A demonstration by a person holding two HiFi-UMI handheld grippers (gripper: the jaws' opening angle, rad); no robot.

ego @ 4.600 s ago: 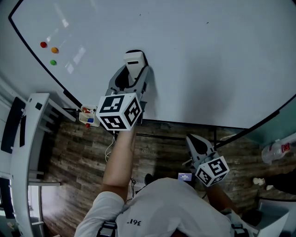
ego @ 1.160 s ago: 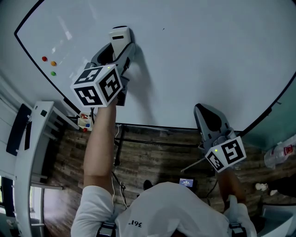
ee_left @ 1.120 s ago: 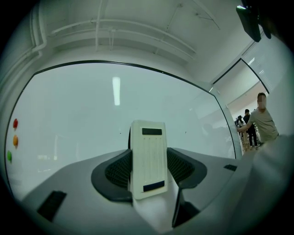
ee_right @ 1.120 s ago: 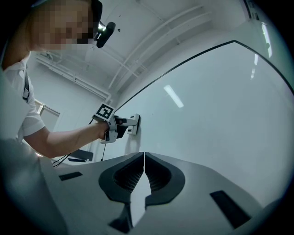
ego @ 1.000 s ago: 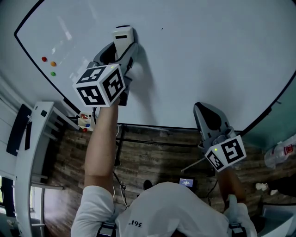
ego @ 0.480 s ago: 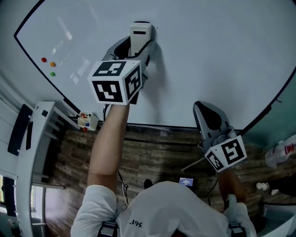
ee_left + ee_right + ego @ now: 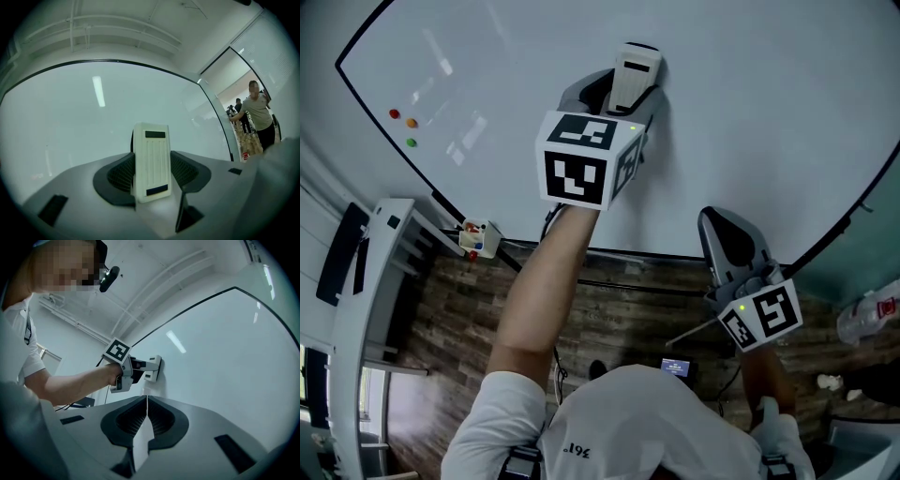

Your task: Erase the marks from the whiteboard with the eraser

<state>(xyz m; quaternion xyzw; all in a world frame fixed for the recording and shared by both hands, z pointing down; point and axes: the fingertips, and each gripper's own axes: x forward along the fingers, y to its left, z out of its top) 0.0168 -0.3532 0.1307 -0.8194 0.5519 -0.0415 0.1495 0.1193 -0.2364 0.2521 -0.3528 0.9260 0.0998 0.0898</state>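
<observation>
The whiteboard (image 7: 769, 103) fills the upper head view, and I see no marks on it. My left gripper (image 7: 630, 80) is shut on the white eraser (image 7: 635, 66), which is pressed flat against the board near the top centre. In the left gripper view the eraser (image 7: 151, 161) stands upright between the jaws, with the board (image 7: 70, 122) right behind it. My right gripper (image 7: 729, 239) hangs lower right, off the board's bottom edge, jaws shut and empty. The right gripper view shows its closed jaws (image 7: 146, 401) and, beyond them, the left gripper (image 7: 149, 369) with the eraser (image 7: 155, 369) on the board.
Three coloured magnets (image 7: 403, 120) sit on the board's upper left. A small holder with markers (image 7: 475, 236) hangs at the lower-left frame, beside a white stand (image 7: 366, 281). Wood floor (image 7: 619, 309) lies below. People (image 7: 255, 112) stand beyond the board's right edge.
Over the last second my left gripper has slid the eraser to the right across the board's upper part. Earlier it was lower on the board. The right gripper has stayed still.
</observation>
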